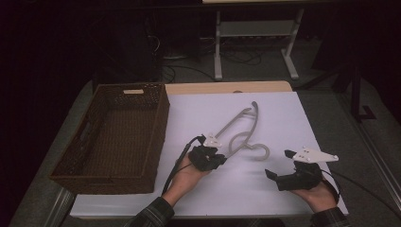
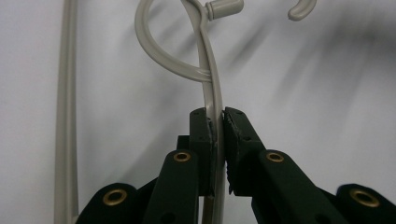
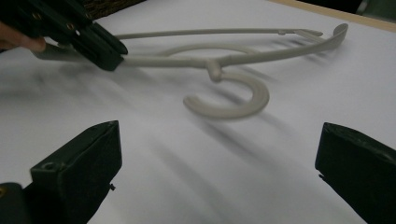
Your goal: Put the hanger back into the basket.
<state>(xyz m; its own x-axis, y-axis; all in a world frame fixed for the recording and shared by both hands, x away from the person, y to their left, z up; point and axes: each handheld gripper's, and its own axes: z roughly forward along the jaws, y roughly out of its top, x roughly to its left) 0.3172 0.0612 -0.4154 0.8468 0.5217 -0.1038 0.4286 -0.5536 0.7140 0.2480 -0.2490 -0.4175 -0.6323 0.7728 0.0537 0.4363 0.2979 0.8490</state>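
A pale grey plastic clothes hanger lies on the white sheet in the middle of the table, its hook curling toward the person. My left gripper is shut on the hanger's near arm; in the left gripper view the jaws pinch the thin bar between the pads. My right gripper is held low at the front right, a hand's width from the hook, open with nothing between its wide-apart jaws. The right gripper view shows the left gripper clamped on the hanger.
A dark brown wicker basket with nothing in it stands along the left side of the sheet. The wooden table edge shows at the back. White table legs and cables lie on the floor behind.
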